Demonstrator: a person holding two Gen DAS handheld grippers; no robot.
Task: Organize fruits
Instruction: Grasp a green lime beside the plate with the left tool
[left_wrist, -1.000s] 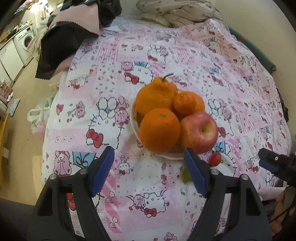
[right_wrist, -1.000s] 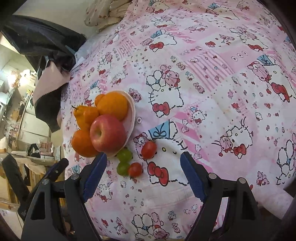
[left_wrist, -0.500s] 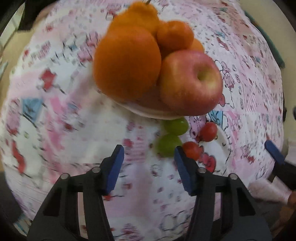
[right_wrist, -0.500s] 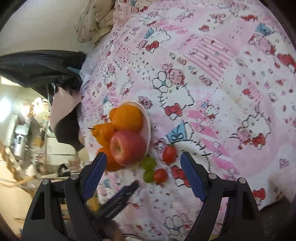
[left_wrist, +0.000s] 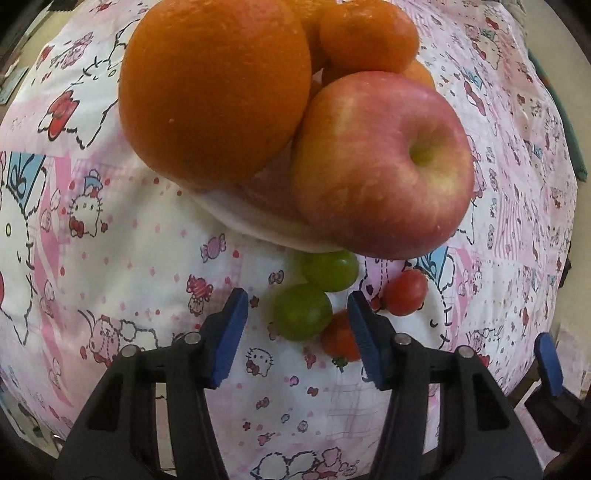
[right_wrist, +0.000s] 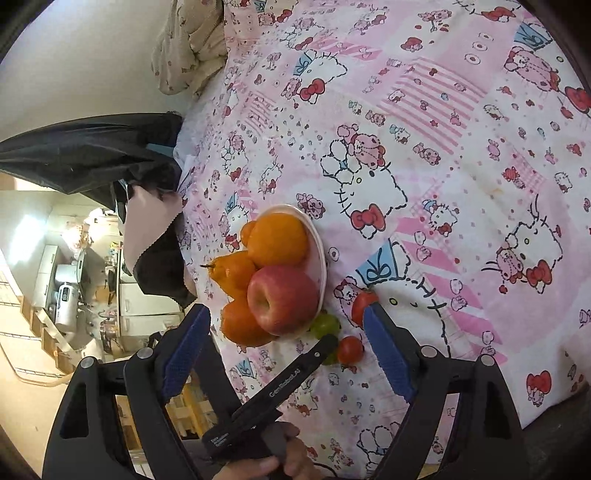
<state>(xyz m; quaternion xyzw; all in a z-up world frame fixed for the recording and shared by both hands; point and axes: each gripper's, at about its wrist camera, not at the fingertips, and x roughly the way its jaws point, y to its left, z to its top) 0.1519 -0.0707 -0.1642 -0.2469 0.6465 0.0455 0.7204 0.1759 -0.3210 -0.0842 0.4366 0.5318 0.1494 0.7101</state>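
Note:
A white plate (left_wrist: 258, 227) on the pink bedspread holds several oranges (left_wrist: 214, 88) and a red apple (left_wrist: 380, 166). Below its rim lie two green grapes (left_wrist: 303, 312) (left_wrist: 330, 269) and two cherry tomatoes (left_wrist: 404, 291) (left_wrist: 340, 336). My left gripper (left_wrist: 295, 325) is open low over the bedspread, its fingers either side of the nearer grape, with nothing held. My right gripper (right_wrist: 286, 347) is open and empty, higher up. In the right wrist view the plate (right_wrist: 319, 258) and fruit sit ahead, and the left gripper's body (right_wrist: 280, 387) reaches to the grapes.
A dark cloth (right_wrist: 92, 155) and a folded blanket (right_wrist: 192, 44) lie at the bed's far end. The bed's edge runs along the left, with a kitchen area (right_wrist: 66, 288) beyond. The right gripper's tip (left_wrist: 548, 363) shows at the right of the left wrist view.
My left gripper has moved down and forward to the grapes, and its fingers have narrowed around the nearer grape. My right gripper has lifted and tilted a little, still open.

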